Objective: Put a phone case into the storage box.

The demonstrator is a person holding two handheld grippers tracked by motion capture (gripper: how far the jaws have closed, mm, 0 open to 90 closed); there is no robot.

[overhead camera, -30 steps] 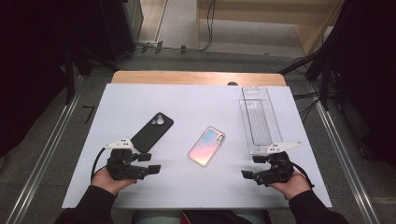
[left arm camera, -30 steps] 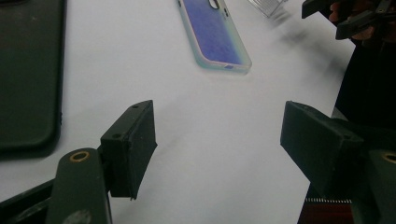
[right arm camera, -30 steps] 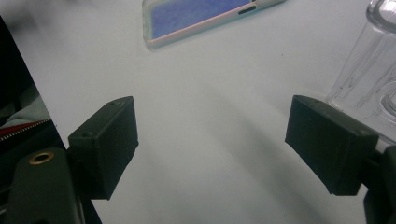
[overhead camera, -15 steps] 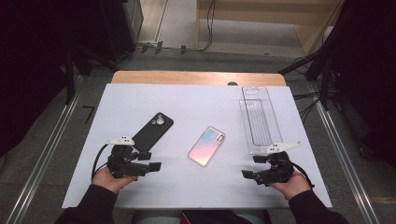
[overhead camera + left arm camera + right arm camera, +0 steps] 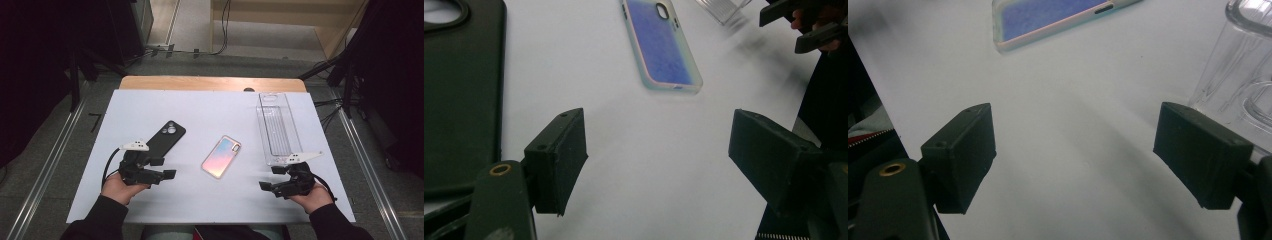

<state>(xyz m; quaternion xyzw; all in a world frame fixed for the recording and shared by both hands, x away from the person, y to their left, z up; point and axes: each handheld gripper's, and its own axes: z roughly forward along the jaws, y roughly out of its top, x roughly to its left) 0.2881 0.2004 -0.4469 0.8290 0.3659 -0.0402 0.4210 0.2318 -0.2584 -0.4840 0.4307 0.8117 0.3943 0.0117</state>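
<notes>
Nothing is picked up yet: both grippers rest at the near edge of the table (image 5: 150, 102), and this looks like the step before a first reach. The left gripper (image 5: 161, 168) has just been spreading its jaws, nothing between them; the right gripper (image 5: 270, 180) is spread and empty too. The black case (image 5: 166, 138) lies left of the iridescent case (image 5: 222, 156), the clear tray (image 5: 276, 127) to its right. Next (a guess) the left gripper must reach a case edge.
</notes>
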